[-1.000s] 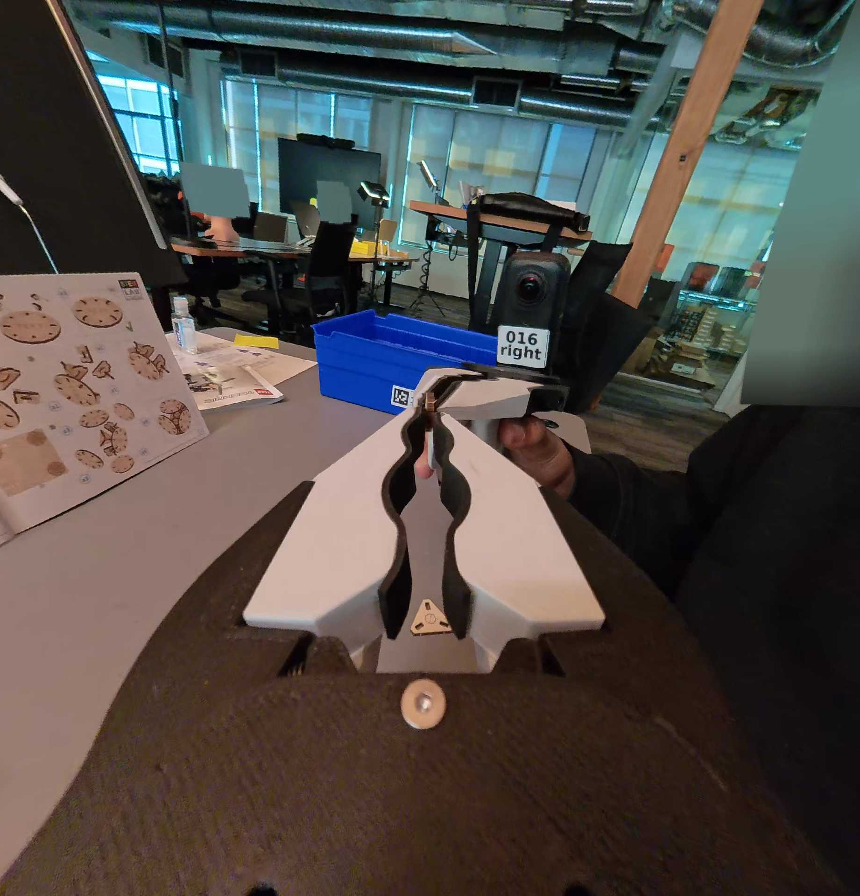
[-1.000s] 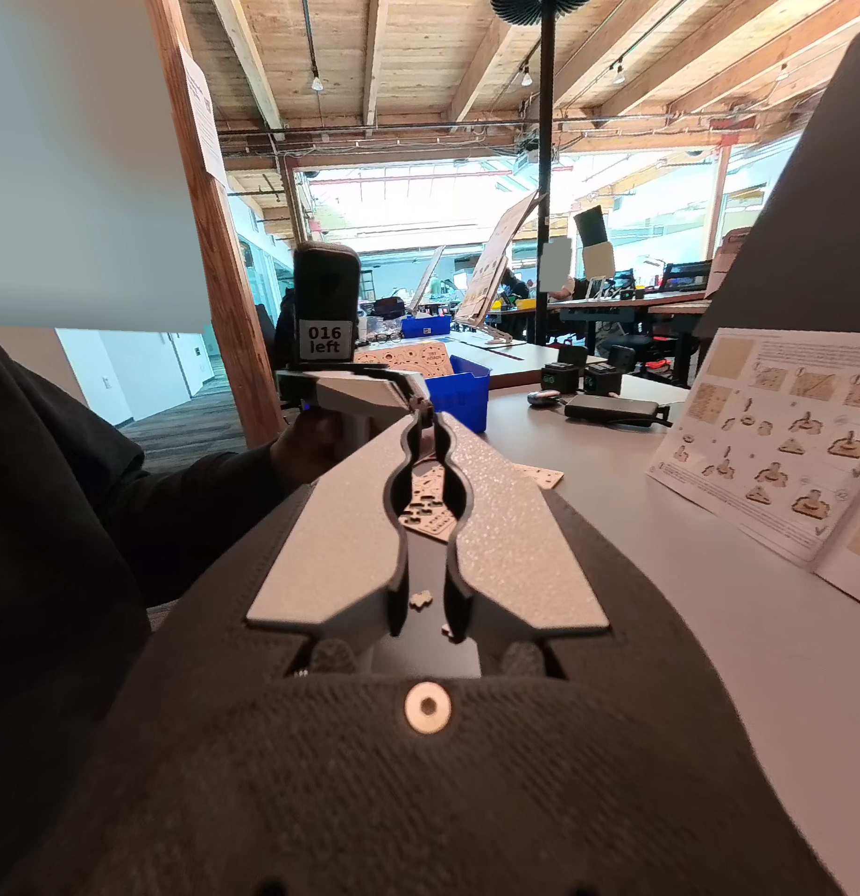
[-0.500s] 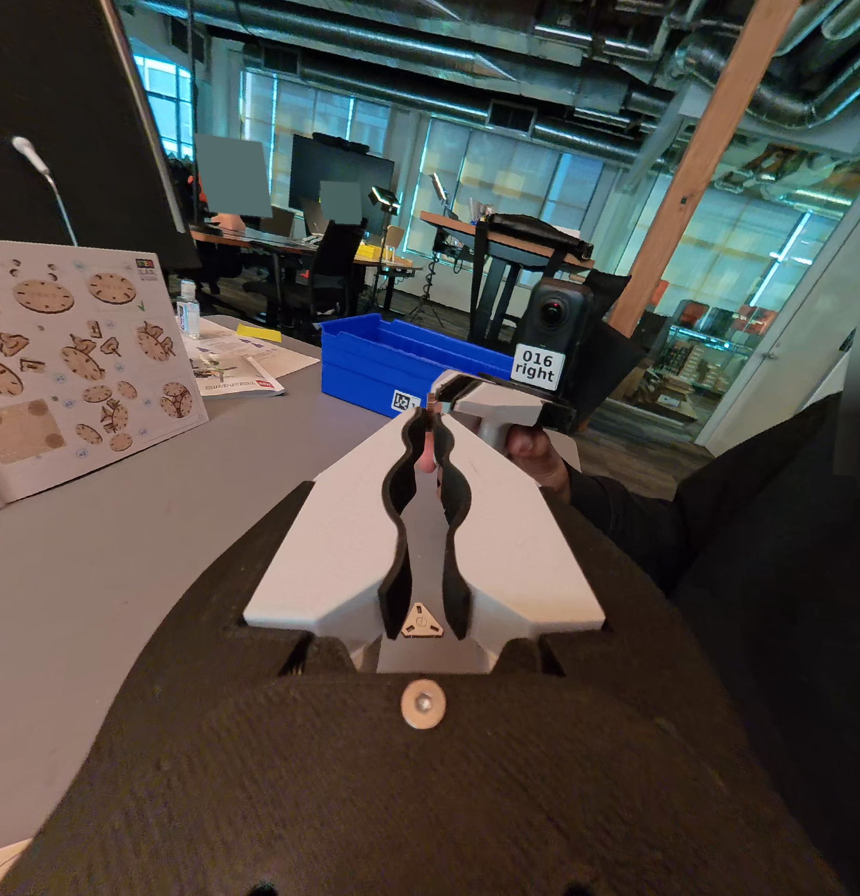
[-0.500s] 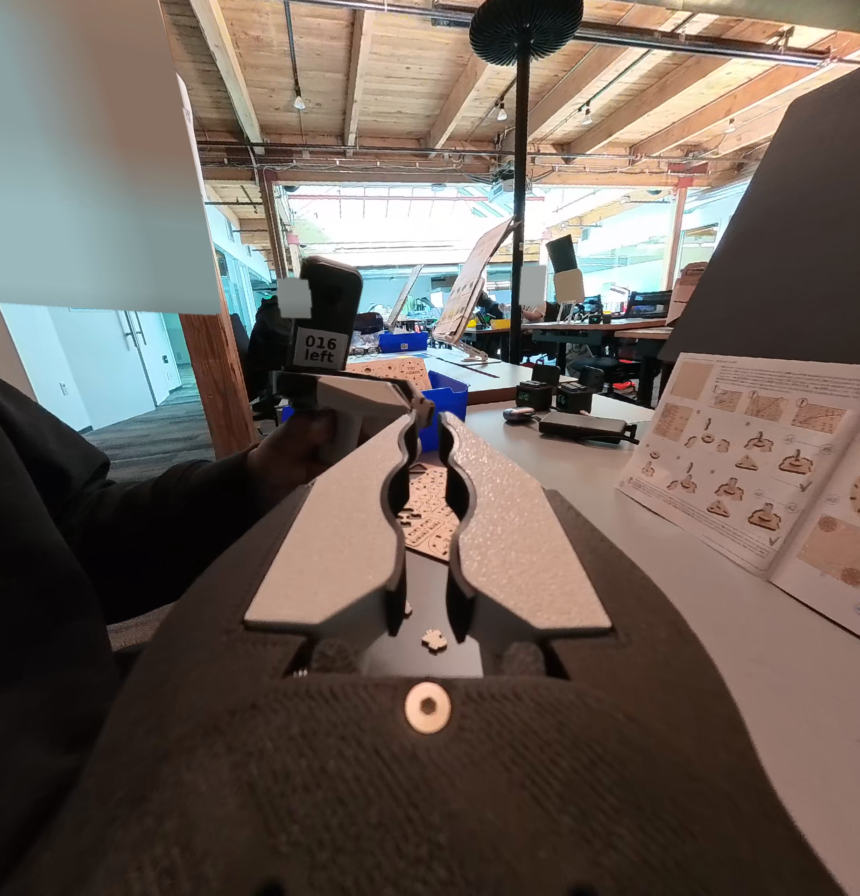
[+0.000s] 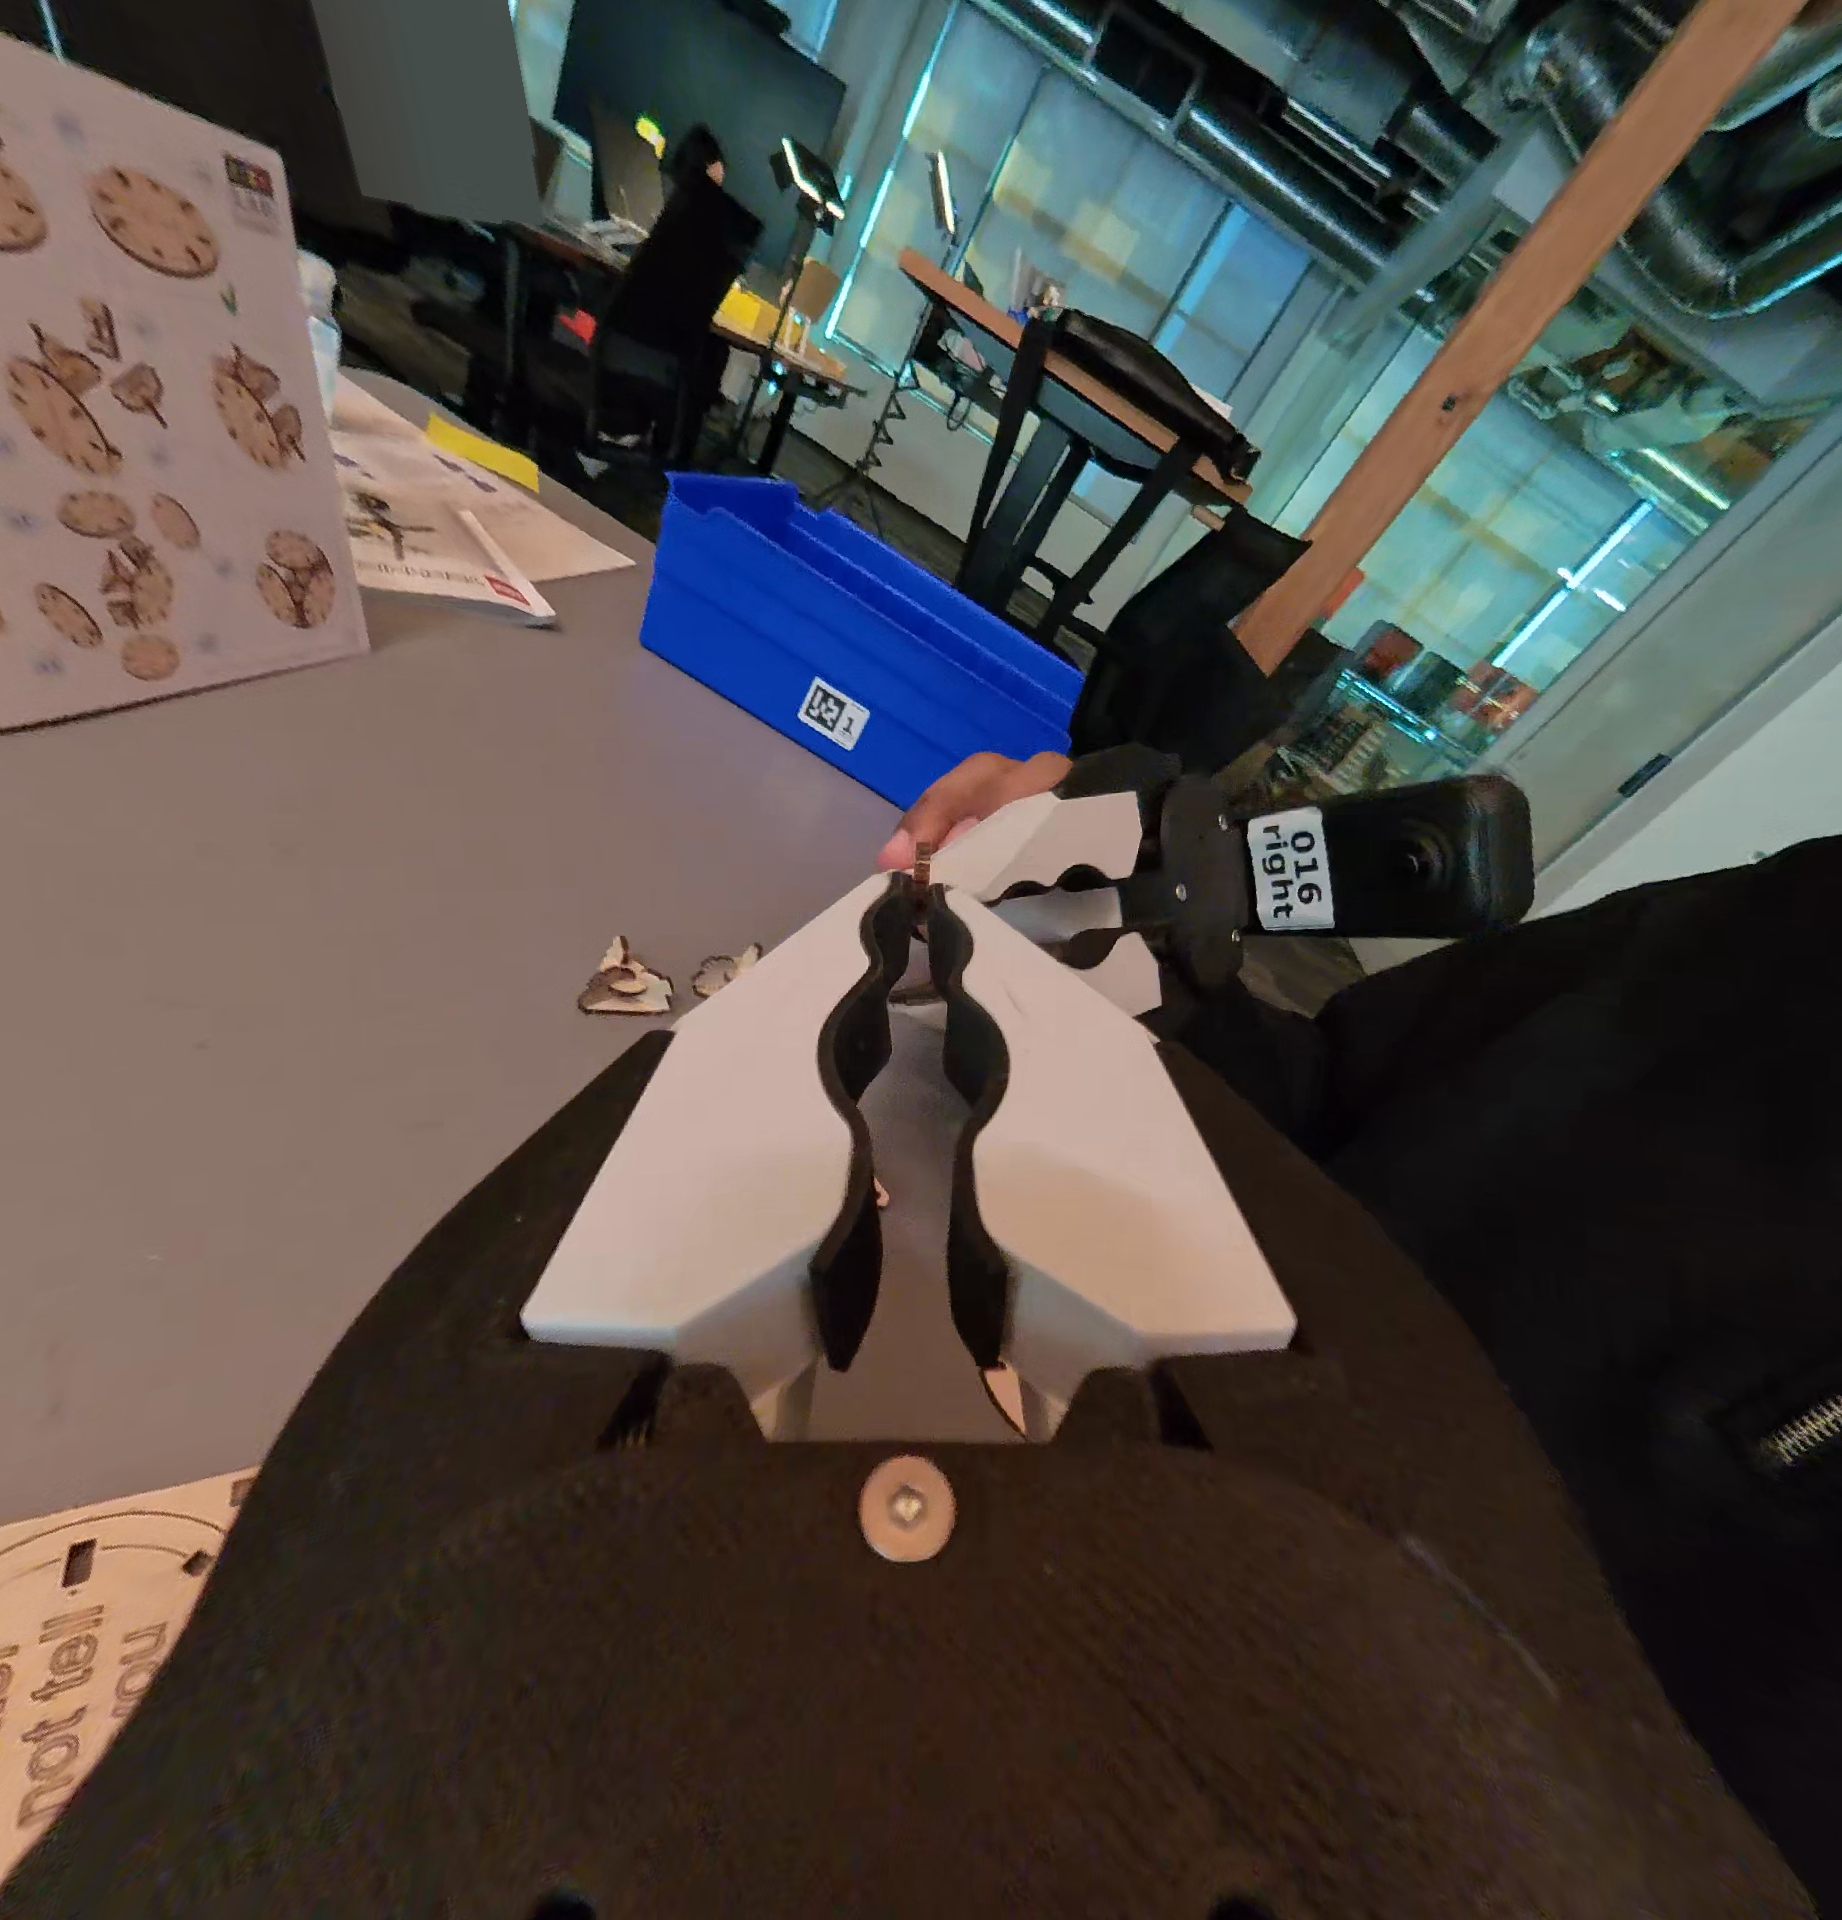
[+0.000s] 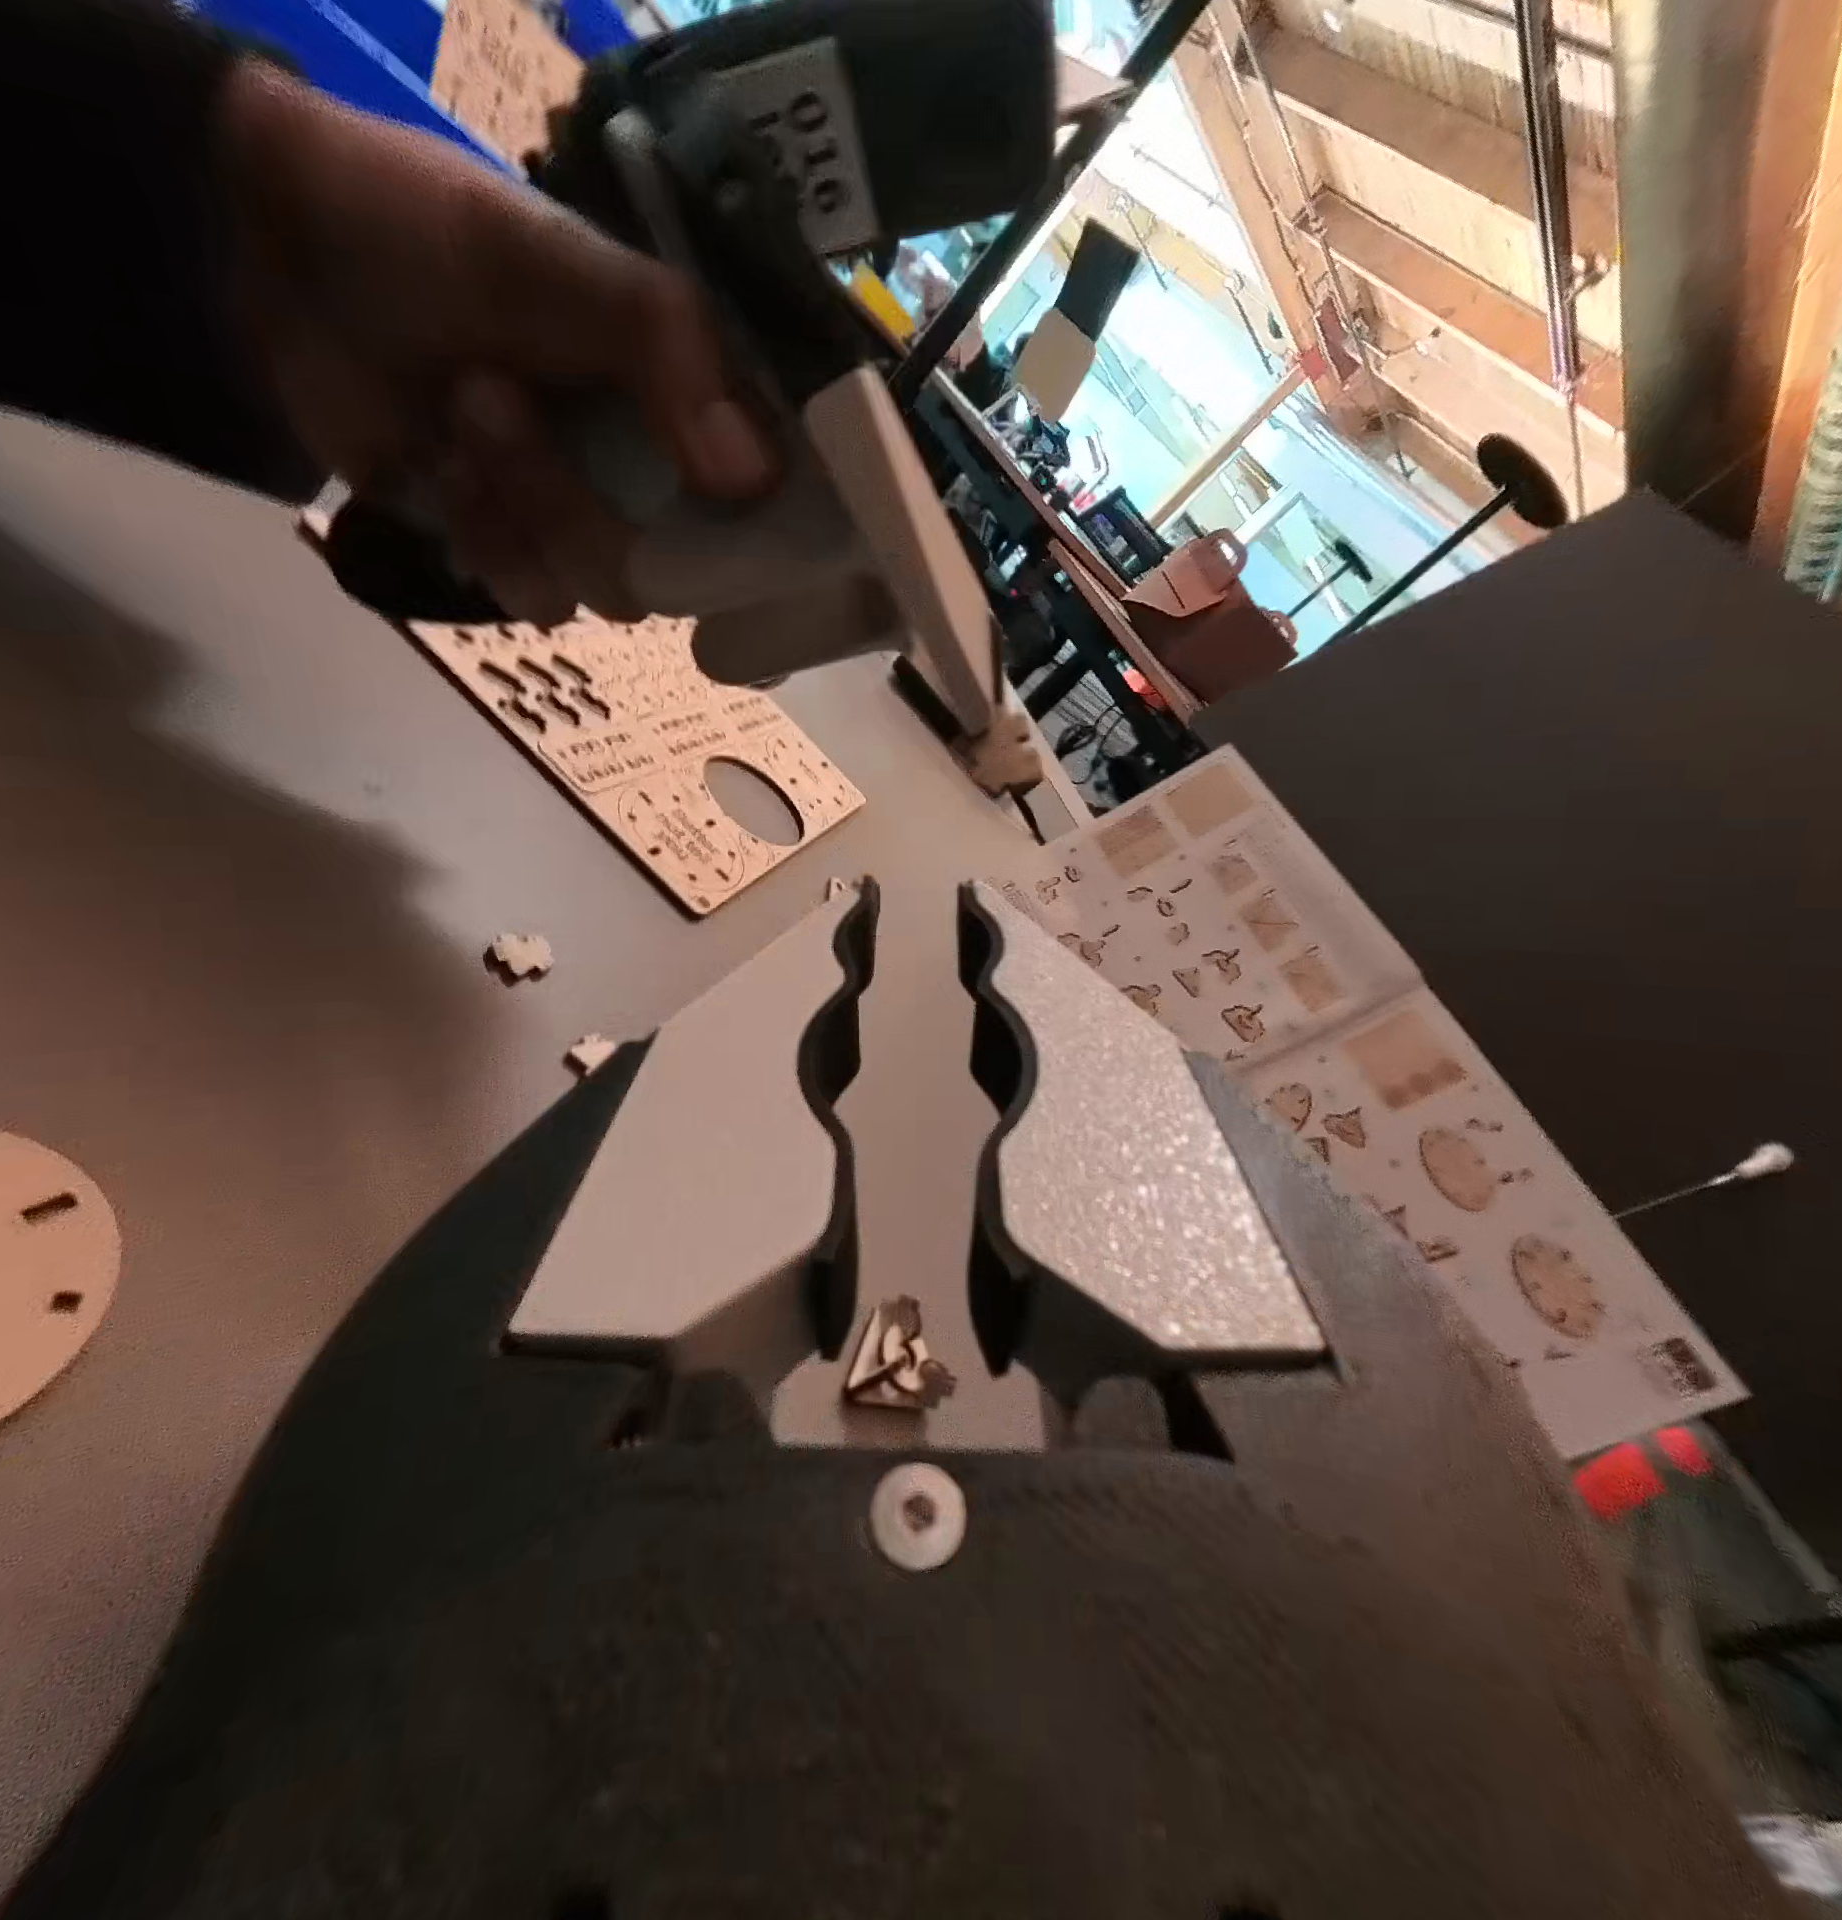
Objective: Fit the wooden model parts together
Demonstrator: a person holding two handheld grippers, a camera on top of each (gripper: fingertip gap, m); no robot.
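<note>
Pinching a small thin wooden piece (image 5: 923, 864) at its very tips, the left gripper (image 5: 919, 902) has its pads pressed on it above the grey table (image 5: 273, 935). The right gripper (image 6: 917, 902) stands with fingers apart and nothing between them; a small triangular wooden piece (image 6: 891, 1359) lies on the table below its fingers' base, and a wooden cut-out sheet (image 6: 668, 769) lies ahead, to the left.
</note>
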